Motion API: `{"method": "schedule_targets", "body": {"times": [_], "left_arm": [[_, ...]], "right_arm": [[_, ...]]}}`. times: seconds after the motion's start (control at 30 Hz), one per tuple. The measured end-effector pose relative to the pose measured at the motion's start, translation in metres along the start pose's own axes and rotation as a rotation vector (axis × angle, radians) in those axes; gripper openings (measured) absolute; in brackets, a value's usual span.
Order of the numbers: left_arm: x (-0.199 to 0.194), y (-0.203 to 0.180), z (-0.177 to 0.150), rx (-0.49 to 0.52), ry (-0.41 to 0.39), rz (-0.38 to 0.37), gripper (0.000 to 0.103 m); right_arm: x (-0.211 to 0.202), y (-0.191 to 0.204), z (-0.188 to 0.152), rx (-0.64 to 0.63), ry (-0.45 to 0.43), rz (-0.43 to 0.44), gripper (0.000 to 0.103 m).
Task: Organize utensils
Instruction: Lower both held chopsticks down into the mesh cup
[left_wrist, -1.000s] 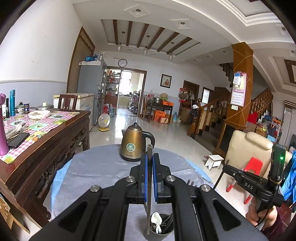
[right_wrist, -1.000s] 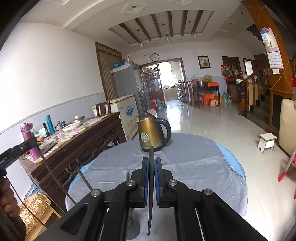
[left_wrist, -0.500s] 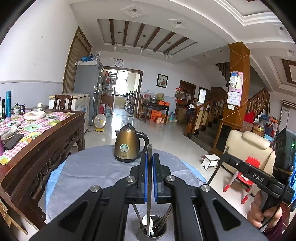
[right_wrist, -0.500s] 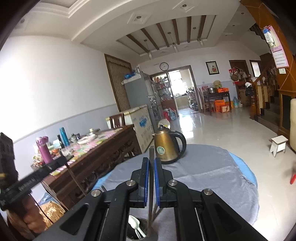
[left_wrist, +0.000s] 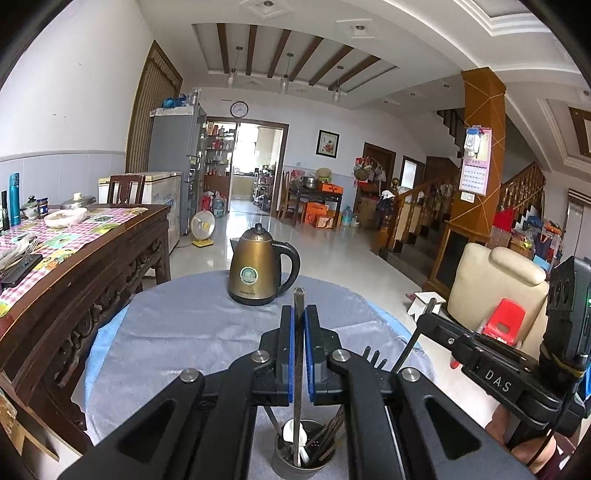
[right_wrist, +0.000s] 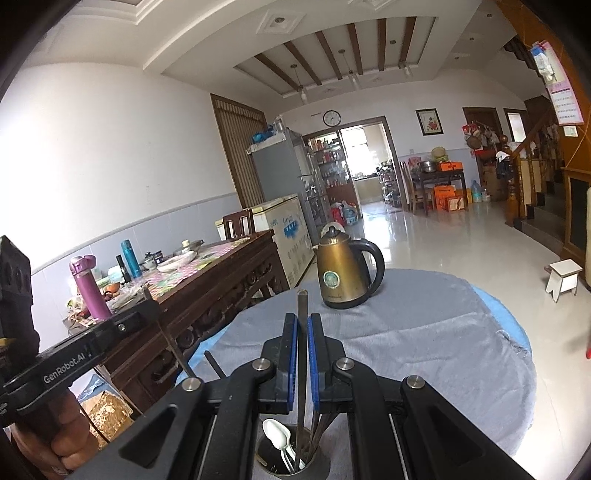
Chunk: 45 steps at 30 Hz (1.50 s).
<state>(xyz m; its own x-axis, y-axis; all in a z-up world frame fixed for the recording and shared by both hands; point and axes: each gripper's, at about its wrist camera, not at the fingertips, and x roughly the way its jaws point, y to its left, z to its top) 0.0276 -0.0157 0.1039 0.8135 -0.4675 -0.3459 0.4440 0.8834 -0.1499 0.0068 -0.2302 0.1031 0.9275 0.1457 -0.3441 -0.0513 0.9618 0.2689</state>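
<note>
My left gripper (left_wrist: 299, 325) is shut on a metal utensil handle (left_wrist: 298, 306); the utensil hangs down into a metal holder cup (left_wrist: 301, 456) that holds a white spoon and several dark utensils. My right gripper (right_wrist: 303, 328) is shut on another metal utensil handle (right_wrist: 302, 310), whose lower end reaches into the same cup (right_wrist: 288, 458) beside a white spoon (right_wrist: 277, 437). Both grippers hover directly above the cup. The right gripper also shows in the left wrist view (left_wrist: 491, 369), and the left one in the right wrist view (right_wrist: 85, 354).
A bronze kettle (left_wrist: 258, 273) stands at the far side of the round grey-clothed table (left_wrist: 177, 332). A dark wooden sideboard (left_wrist: 92, 266) with bottles and dishes runs along the left. A cream chair (left_wrist: 498, 288) and red stool stand at the right.
Both grippers have moved over the holder cup and lowered; the tips of both held utensils now sit inside the cup.
</note>
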Motion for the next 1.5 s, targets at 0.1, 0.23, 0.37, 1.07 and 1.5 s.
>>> {"method": "schedule_targets", "body": {"times": [0.1, 0.23, 0.37, 1.07, 1.5], "left_arm": [[0.003, -0.002, -0.001, 0.004, 0.005, 0.006, 0.005], [0.005, -0.004, -0.003, 0.004, 0.013, 0.014, 0.005], [0.004, -0.004, -0.003, 0.000, 0.019, 0.021, 0.005], [0.009, -0.001, -0.006, -0.006, 0.041, 0.045, 0.005], [0.020, 0.005, -0.012, -0.017, 0.077, 0.057, 0.005]], "right_arm": [[0.005, -0.002, -0.003, 0.000, 0.013, -0.009, 0.007], [0.013, -0.001, -0.006, 0.000, 0.030, -0.010, 0.007], [0.013, -0.001, -0.007, 0.002, 0.033, -0.010, 0.007], [0.017, 0.002, -0.014, 0.003, 0.062, -0.007, 0.007], [0.025, 0.000, -0.023, 0.001, 0.107, -0.010, 0.007]]}}
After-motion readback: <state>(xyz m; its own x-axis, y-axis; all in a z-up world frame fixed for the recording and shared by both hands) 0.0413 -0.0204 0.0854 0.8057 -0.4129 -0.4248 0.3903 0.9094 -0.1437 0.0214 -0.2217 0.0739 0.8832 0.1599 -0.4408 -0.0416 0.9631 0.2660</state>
